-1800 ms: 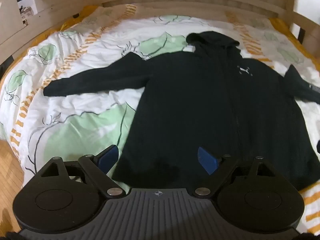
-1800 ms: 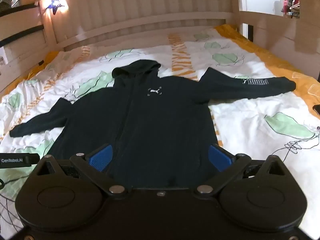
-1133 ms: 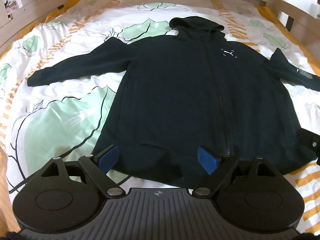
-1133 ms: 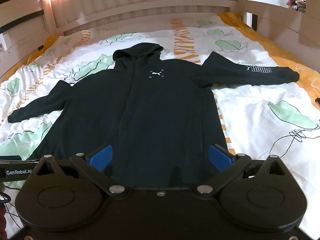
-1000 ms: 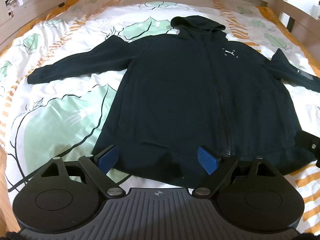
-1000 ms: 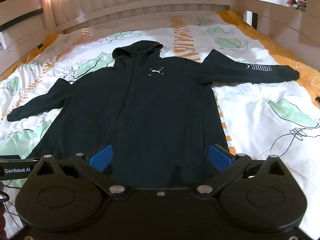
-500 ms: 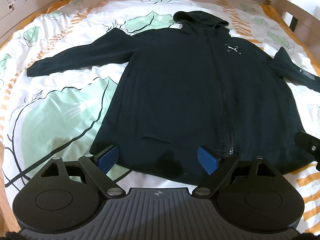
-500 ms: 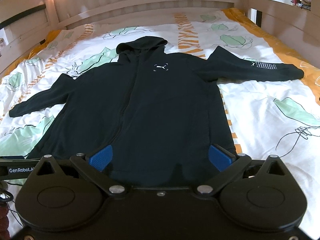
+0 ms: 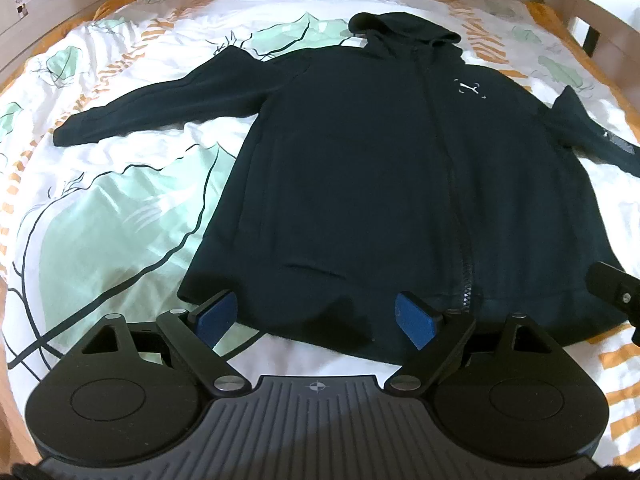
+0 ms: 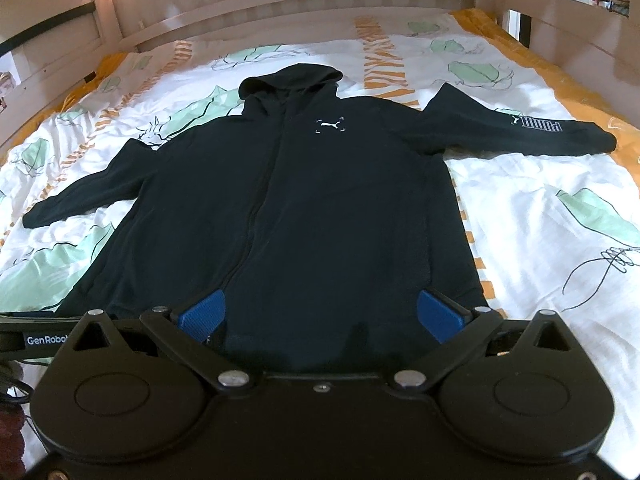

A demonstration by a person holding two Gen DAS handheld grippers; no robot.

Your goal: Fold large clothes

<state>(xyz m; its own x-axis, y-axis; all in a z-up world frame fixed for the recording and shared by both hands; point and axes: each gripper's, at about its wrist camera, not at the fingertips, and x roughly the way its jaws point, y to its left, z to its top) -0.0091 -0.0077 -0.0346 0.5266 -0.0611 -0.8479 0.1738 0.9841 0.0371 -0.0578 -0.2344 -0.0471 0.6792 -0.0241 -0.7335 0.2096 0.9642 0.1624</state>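
A black zip hoodie (image 9: 380, 168) lies flat and face up on the bed, hood far, both sleeves spread out to the sides; it also shows in the right wrist view (image 10: 304, 208). My left gripper (image 9: 316, 314) is open and empty, just above the left part of the hoodie's hem. My right gripper (image 10: 320, 314) is open and empty over the right part of the hem. The tip of the right gripper shows at the left wrist view's right edge (image 9: 612, 286), and the left gripper at the right wrist view's left edge (image 10: 36, 334).
The bed has a white sheet (image 10: 540, 220) with green leaf and orange prints. Wooden rails (image 10: 280, 12) run along the far end and both sides. The sleeve on the right carries white lettering (image 10: 540, 123).
Both grippers have moved forward and lower toward the hoodie's hem, which now looks larger and closer. Both stayed open. The hoodie has not moved.
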